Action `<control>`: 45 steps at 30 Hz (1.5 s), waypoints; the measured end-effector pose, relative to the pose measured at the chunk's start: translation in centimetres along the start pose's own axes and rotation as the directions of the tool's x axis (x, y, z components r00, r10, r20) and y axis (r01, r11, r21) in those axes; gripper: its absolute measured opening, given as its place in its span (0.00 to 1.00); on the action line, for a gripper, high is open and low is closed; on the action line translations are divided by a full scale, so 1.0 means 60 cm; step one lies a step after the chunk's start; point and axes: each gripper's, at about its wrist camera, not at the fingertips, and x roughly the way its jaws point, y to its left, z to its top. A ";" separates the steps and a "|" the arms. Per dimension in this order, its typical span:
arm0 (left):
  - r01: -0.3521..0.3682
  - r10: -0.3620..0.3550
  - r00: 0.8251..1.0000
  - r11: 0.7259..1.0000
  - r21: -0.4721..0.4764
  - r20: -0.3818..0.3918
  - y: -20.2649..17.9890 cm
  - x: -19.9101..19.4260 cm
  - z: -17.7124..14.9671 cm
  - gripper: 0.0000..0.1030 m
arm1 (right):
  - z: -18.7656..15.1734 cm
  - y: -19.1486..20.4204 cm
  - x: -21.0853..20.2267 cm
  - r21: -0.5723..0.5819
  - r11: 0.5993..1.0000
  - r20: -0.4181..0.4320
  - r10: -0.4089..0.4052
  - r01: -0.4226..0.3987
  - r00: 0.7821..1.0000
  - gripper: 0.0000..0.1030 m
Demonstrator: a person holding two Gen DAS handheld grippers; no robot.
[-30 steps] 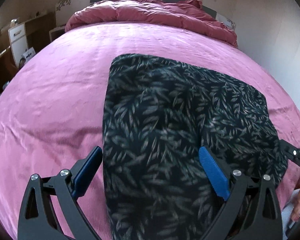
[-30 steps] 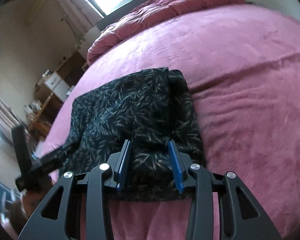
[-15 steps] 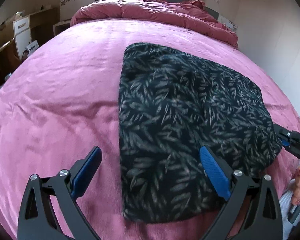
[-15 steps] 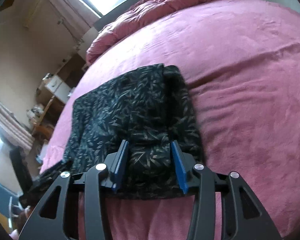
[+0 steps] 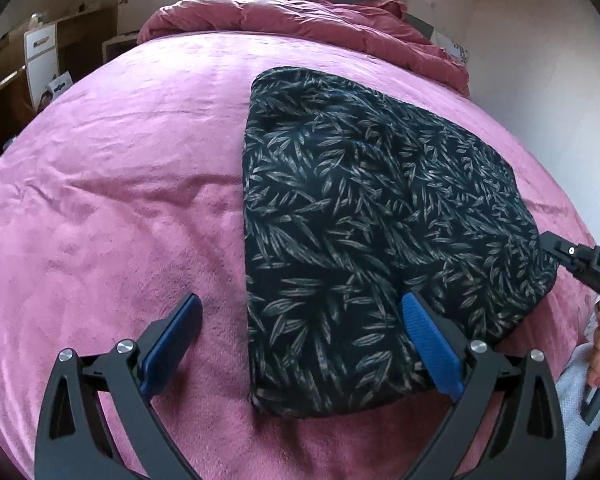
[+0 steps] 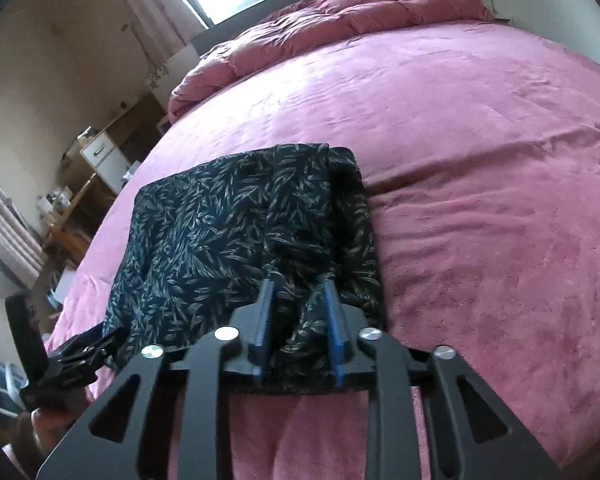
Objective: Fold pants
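The leaf-print pants (image 5: 364,240) lie on the pink bed (image 5: 112,208) as a compact, layered rectangle, so I judge the task to be in its last stage: the folds are made and what remains is letting go and squaring the bundle.

The left tool (image 5: 300,340) hangs wide open above the near edge of the bundle. Its left pad sits over bare blanket to the left of the cloth, its right pad over the fabric, and nothing lies between them that it grips. The right tool (image 6: 298,328) is narrowed on a raised ridge of fabric at the near edge of the pants (image 6: 236,240); cloth bunches between its blue pads, so it appears to be pinching that edge. In the left wrist view the right tool (image 5: 580,264) shows at the far right, at the bundle's right corner.

The next move, as I judge it, calls for the right tool to lay that pinched edge flat and spread its pads, then perhaps a light press to smooth the uneven right-hand layer ahead of it.

Against the frames from a second ago, the left tool has backed away and shifted left: the bundle's near edge, once cut off below it, now shows whole. The right tool's pads have drawn closer together on the fold.
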 end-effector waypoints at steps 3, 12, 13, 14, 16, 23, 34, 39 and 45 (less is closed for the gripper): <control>-0.006 0.007 1.000 1.000 -0.002 0.031 -0.001 -0.013 0.002 0.96 | 0.006 0.010 -0.035 -0.025 1.000 0.124 -0.010 0.013 0.992 0.36; -0.046 0.044 0.998 0.997 0.055 0.033 -0.016 -0.005 0.001 0.98 | -0.002 0.106 0.022 -0.318 0.948 -0.026 0.000 -0.009 1.000 0.27; -0.034 0.032 0.999 0.998 0.047 0.029 -0.012 -0.004 0.000 0.98 | -0.005 0.097 0.035 -0.303 0.953 -0.042 -0.044 0.030 0.998 0.28; -0.020 0.019 1.000 0.999 0.036 0.024 -0.007 -0.003 0.001 0.98 | -0.004 0.084 0.042 -0.266 0.964 -0.054 -0.032 0.016 0.998 0.28; 0.001 -0.002 1.000 1.000 0.026 0.023 0.001 -0.003 -0.001 0.98 | 0.001 0.056 0.044 -0.168 0.985 -0.065 0.029 -0.040 0.997 0.28; 0.113 -0.111 0.990 0.993 -0.016 0.090 0.025 -0.024 -0.007 0.98 | 0.004 0.028 -0.004 -0.112 0.980 0.026 0.169 -0.165 0.985 0.64; 0.166 -0.165 0.986 0.984 -0.058 0.019 0.059 0.007 0.027 0.98 | 0.022 -0.065 -0.002 0.139 0.989 0.049 0.047 -0.053 0.998 0.88; 0.224 -0.225 0.974 0.974 -0.044 -0.026 0.069 0.020 0.044 0.98 | 0.024 -0.120 0.038 0.314 0.936 -0.037 0.178 -0.158 0.983 0.88; 0.292 -0.291 0.953 0.956 -0.001 -0.083 0.066 0.040 0.060 0.93 | 0.040 -0.115 0.065 0.274 0.940 -0.093 0.237 -0.204 0.967 0.88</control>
